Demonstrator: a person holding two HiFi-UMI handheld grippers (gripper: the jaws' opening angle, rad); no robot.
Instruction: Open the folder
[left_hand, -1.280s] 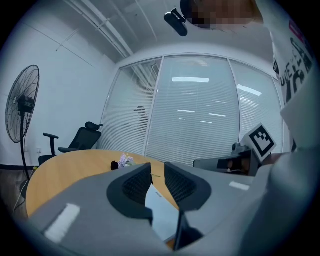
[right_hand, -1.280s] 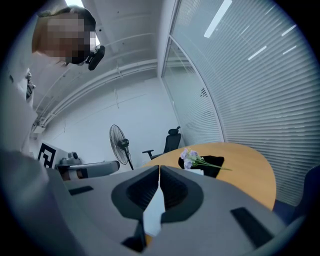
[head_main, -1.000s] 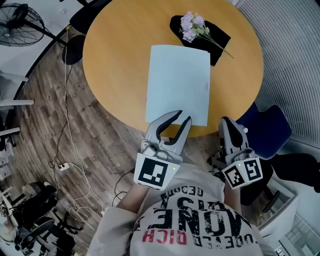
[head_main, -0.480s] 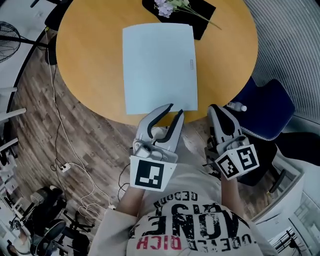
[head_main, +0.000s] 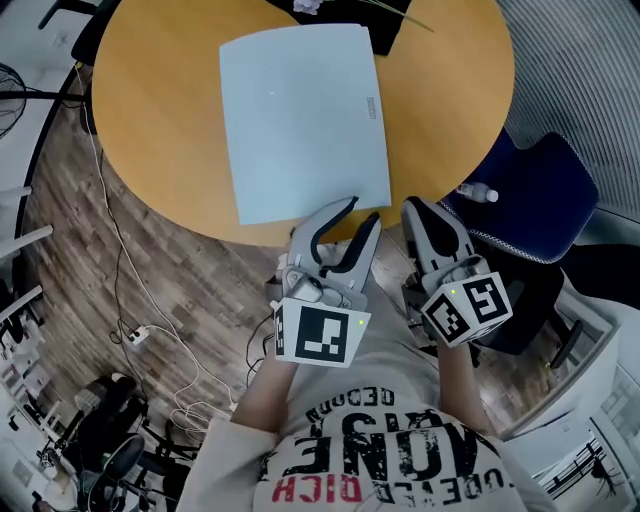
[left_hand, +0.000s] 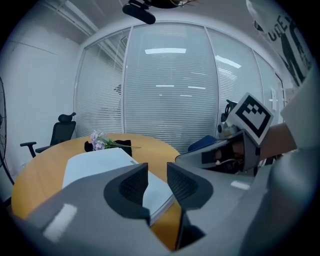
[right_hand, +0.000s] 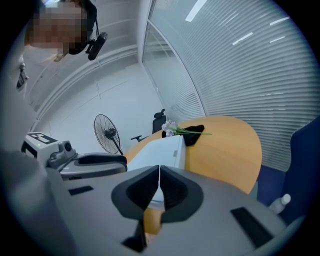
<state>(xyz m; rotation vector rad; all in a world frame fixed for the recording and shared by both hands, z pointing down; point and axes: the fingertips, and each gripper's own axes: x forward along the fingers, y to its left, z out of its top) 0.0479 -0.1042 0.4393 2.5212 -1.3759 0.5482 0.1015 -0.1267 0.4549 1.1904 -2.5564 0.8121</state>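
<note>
Round wooden table (head_main: 150, 120), closed pale-blue folder (head_main: 300, 115) lying flat

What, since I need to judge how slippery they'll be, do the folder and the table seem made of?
The folder looks like thin plastic or coated card: pale blue, smooth and matte, lying flat. The table looks like wood veneer or laminate, with an even orange-tan colour and a smooth top with a faint sheen. Which of the two it is cannot be told.

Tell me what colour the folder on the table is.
The folder is pale blue, clearest in the head view.
</note>
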